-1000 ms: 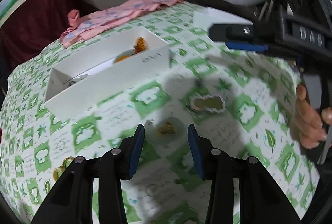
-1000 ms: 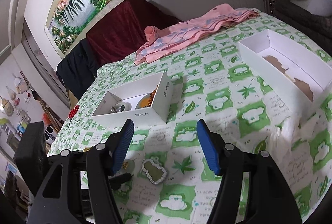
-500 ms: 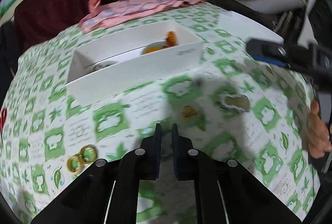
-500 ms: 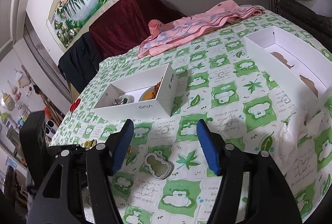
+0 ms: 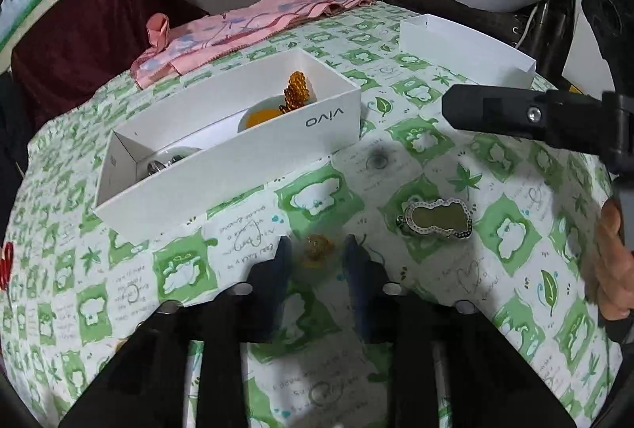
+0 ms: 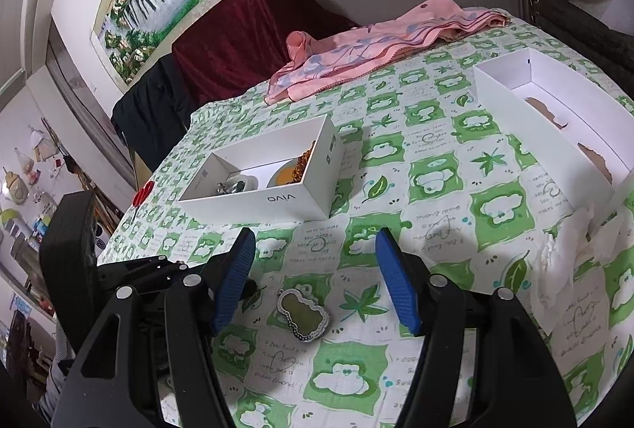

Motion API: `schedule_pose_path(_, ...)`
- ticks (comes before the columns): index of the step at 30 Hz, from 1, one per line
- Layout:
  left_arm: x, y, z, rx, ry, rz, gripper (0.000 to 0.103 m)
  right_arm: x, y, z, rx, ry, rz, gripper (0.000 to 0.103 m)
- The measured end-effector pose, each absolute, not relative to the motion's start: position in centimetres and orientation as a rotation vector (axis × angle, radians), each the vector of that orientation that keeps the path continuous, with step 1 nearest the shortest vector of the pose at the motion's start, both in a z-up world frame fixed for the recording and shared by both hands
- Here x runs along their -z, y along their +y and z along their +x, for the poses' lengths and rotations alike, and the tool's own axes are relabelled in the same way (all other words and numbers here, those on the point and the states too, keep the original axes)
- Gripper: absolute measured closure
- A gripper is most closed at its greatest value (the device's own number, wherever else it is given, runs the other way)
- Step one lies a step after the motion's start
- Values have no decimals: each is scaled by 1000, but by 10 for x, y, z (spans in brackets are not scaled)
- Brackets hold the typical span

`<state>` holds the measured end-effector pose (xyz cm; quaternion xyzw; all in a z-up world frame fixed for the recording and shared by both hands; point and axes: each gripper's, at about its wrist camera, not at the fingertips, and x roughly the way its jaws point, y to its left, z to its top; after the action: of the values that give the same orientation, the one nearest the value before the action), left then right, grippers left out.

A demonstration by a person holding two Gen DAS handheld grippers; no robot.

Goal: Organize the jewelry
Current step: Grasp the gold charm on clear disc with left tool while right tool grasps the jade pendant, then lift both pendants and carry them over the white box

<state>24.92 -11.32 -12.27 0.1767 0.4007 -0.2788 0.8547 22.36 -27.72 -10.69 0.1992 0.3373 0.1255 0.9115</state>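
Observation:
A white "vivo" box (image 5: 253,154) holds an amber bead bracelet (image 5: 296,92), an orange piece and a silvery piece; it also shows in the right wrist view (image 6: 277,196). My left gripper (image 5: 317,253) is open, its fingertips on either side of a small amber jewel (image 5: 317,245) lying on the tablecloth. A gourd-shaped pendant with a sparkly rim (image 5: 436,218) lies to its right. My right gripper (image 6: 317,269) is open and empty above that pendant (image 6: 303,315).
A second white open box (image 6: 554,127) stands at the right; it also shows in the left wrist view (image 5: 467,47). A pink cloth (image 6: 376,51) lies at the table's far edge. Crumpled white tissue (image 6: 570,253) lies by the right box. A red item (image 5: 6,265) sits at the left edge.
My left gripper was open, shut about half a second ago, and is open again now, closer to the small amber jewel. The right gripper stayed open and drifted slightly.

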Motion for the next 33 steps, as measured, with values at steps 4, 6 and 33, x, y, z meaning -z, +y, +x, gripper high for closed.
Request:
schedule_pose_path(4, 120, -94, 255, 511, 854, 326, 79, 109, -272, 225, -273, 712, 387, 43)
schedule_pose_path(6, 116, -73, 261, 452, 864, 268, 79, 111, -264, 227, -309, 743, 358, 43)
schedule_pose_path(33, 91, -22, 263, 351, 803, 111, 79, 122, -217, 218, -273, 800, 22, 79)
